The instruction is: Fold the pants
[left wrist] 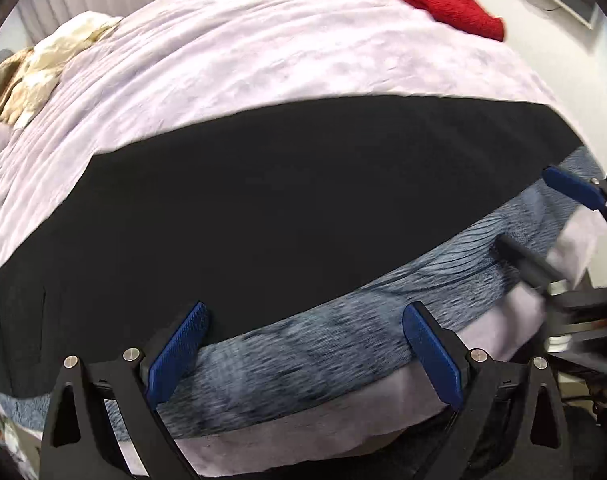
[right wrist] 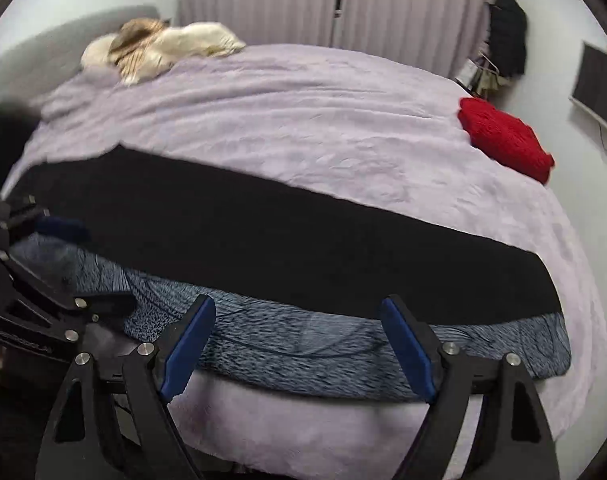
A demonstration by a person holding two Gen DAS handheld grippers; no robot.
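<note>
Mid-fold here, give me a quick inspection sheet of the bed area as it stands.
Surface: lilac bedspread, rumpled.
Job's things: black pants laid flat in a long strip over a blue-grey patterned cloth.
Clutter: red knit at far right edge; cream bundle at the head.
Grippers: left claw open, nothing held; right claw open, nothing held.
Cables: nothing seen.
Surroundings: curtains, dark clothes hanging.

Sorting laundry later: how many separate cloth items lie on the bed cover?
4: black pants across the middle, blue-grey patterned cloth along their near edge, red knit far right, cream bundle far left. More may be hidden.
</note>
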